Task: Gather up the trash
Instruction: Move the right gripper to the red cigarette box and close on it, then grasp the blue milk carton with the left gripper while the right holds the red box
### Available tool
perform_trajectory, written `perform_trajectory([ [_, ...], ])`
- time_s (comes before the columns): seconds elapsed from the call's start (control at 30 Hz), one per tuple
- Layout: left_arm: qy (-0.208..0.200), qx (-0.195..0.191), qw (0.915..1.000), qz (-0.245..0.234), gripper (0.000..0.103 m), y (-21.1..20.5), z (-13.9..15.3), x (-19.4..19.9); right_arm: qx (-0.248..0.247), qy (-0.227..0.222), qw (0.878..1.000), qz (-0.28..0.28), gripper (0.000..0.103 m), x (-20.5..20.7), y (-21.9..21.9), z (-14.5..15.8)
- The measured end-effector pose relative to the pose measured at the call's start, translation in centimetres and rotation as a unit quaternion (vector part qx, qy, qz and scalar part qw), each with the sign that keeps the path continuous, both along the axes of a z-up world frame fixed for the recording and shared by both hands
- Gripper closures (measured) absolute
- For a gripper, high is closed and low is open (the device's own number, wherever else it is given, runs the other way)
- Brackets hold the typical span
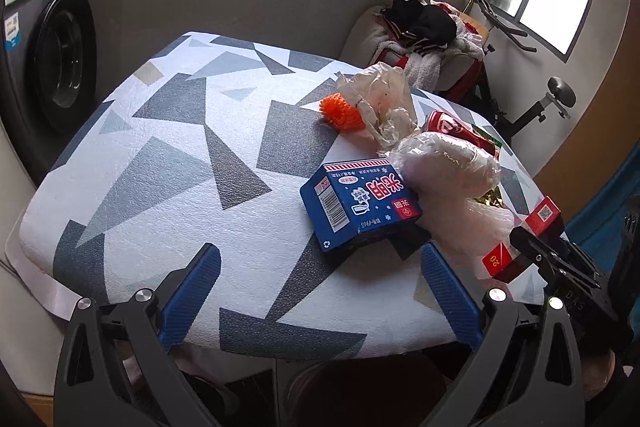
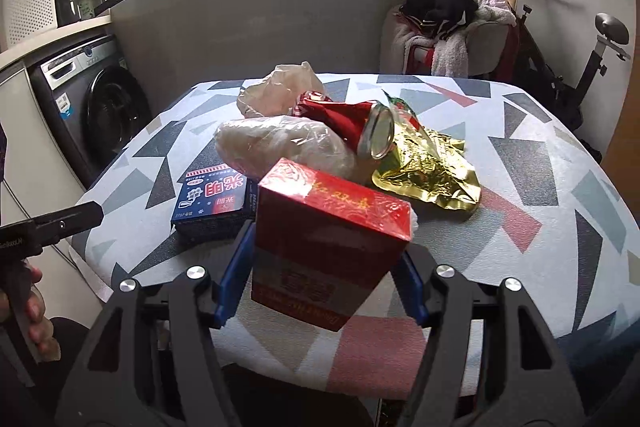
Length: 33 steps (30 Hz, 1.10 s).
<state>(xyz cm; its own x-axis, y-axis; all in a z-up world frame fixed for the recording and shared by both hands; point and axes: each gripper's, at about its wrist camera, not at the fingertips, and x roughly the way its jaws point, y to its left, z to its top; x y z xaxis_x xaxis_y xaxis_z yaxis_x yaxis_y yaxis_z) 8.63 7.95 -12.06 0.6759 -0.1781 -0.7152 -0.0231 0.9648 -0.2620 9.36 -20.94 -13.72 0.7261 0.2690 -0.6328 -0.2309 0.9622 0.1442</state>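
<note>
Trash lies on a table with a grey-triangle cloth (image 1: 168,163). A blue carton (image 1: 358,205) lies flat just ahead of my left gripper (image 1: 320,291), which is open and empty. Behind it are a clear plastic bag (image 1: 448,163), crumpled plastic (image 1: 380,99), an orange spiky ball (image 1: 342,111) and a crushed red can (image 1: 452,129). My right gripper (image 2: 320,267) is shut on a red box (image 2: 328,239), also seen in the left wrist view (image 1: 520,243). In the right wrist view the can (image 2: 348,123), a gold foil wrapper (image 2: 428,167) and the blue carton (image 2: 212,203) lie beyond it.
A washing machine (image 1: 52,59) stands left of the table. A chair piled with clothes (image 2: 448,27) and an exercise bike (image 2: 592,59) stand behind the table at the right. A low wall (image 2: 260,7) runs behind.
</note>
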Motion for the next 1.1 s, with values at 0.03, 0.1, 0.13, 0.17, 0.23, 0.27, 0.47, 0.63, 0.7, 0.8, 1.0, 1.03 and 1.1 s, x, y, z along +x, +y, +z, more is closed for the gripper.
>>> perform_trajectory([
  [0.03,0.007,-0.011,0.9999,-0.002,0.005,-0.3,-0.3,0.6,0.003,0.0,1.0,-0.007,0.039,0.0,-0.6,0.0],
  [0.1,0.019,-0.039,0.999,-0.006,0.005,-1.0,-0.9,2.1,0.01,0.001,1.0,-0.017,0.039,0.0,-1.7,0.0],
  [0.13,0.029,-0.045,0.9985,-0.007,0.005,-1.5,-1.3,2.9,0.014,0.001,1.0,-0.021,0.039,0.0,-2.1,-0.1],
  [0.17,0.043,-0.041,0.9982,-0.005,0.005,-2.0,-1.7,3.7,0.017,0.001,1.0,-0.024,0.039,0.0,-2.6,-0.1],
  [0.23,0.056,-0.026,0.998,-0.013,0.005,-3.5,-2.2,5.3,0.022,-0.002,0.999,-0.029,0.039,-0.1,-3.2,0.0],
  [0.27,0.058,-0.017,0.998,-0.017,0.005,-4.2,-2.4,6.0,0.023,-0.003,0.999,-0.031,0.039,-0.2,-3.5,0.0],
  [0.47,0.082,0.032,0.9961,-0.012,0.005,-6.9,-3.7,9.9,0.031,-0.008,0.999,-0.041,0.039,-0.1,-5.1,0.2],
  [0.63,0.105,0.074,0.9918,0.006,0.005,-7.4,-5.1,12.2,0.037,-0.006,0.998,-0.044,0.039,0.1,-5.8,0.0],
  [0.7,0.102,0.06,0.993,0.006,0.005,-7.1,-5.4,12.7,0.036,-0.006,0.998,-0.042,0.039,0.2,-5.8,-0.1],
  [0.8,0.114,0.064,0.9914,0.003,0.005,-7.3,-6.0,13.4,0.032,-0.002,0.999,-0.038,0.039,0.4,-5.7,-0.3],
  [1.0,0.114,0.042,0.9925,-0.016,0.009,-7.2,-6.7,13.2,0.028,-0.002,0.999,-0.035,0.039,0.1,-5.3,-0.2],
  [1.03,0.112,0.041,0.9927,-0.02,0.01,-7.2,-6.6,13.1,0.028,-0.002,0.999,-0.035,0.039,0.1,-5.2,-0.2],
  [1.1,0.109,0.041,0.9928,-0.027,0.014,-7.1,-6.4,12.7,0.026,-0.002,0.999,-0.033,0.039,0.0,-5.1,-0.1],
])
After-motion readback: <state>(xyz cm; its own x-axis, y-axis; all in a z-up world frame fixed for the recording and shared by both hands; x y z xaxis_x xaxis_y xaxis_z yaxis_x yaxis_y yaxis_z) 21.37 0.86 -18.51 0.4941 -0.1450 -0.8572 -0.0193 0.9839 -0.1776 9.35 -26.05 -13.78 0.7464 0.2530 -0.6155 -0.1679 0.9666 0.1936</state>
